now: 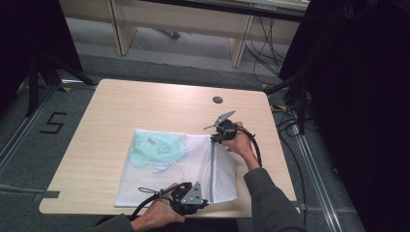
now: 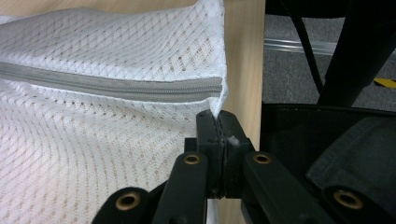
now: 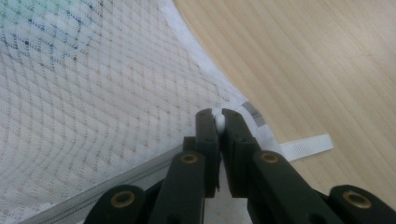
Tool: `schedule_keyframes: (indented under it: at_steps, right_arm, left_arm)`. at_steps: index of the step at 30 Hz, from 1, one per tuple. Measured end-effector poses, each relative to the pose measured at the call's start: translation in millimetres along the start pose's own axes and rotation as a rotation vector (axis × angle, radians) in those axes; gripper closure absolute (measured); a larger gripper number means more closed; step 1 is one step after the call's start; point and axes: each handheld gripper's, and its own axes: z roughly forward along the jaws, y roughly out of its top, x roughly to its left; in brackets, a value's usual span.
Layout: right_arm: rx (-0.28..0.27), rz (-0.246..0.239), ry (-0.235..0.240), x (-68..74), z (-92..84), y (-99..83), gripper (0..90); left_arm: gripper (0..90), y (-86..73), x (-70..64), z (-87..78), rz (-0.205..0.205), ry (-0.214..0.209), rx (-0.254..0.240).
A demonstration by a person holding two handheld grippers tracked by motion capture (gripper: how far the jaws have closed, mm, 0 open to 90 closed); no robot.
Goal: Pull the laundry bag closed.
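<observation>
Lying flat on the table (image 1: 121, 104), the mesh bag (image 1: 164, 169) reaches almost to the near edge, with bare wood beyond it and to its left. At the bag's near edge sits the left hand-held gripper (image 1: 205, 202), at its far edge the right hand-held gripper (image 1: 212, 138), both at the zipper (image 1: 212, 169) ends.

Left gripper view: jaws clamped on the bag's corner by the table's edge.

Right gripper view: jaws pinch a white bit at the zipper end; open wood lies beyond the bag.

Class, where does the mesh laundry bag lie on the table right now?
In the high view, the mesh bag lies at the table's near edge, between both grippers.
</observation>
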Motion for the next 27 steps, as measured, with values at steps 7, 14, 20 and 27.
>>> schedule_keyframes:
  at_steps: [7, 14, 20, 27]
  right_arm:
    - [-0.015, 0.012, -0.004, 0.5, 0.5, -0.1, 86.2]
    - [-0.002, 0.02, -0.002, 2.4, 1.4, 0.3, 85.6]
    - [-0.014, 0.008, -0.005, 0.6, 1.3, 0.7, 84.7]
    - [0.006, 0.025, -0.018, -0.3, 0.7, 0.5, 75.4]
  left_arm:
    - [88.7, -0.8, 0.9, 0.9, -0.018, 0.001, -0.007]
    - [88.5, -1.3, 1.2, 2.8, -0.011, 0.002, 0.006]
    - [88.2, -1.1, 3.1, 1.7, -0.023, -0.002, 0.0]
    - [81.5, -1.8, 4.7, 3.3, -0.047, -0.025, 0.005]
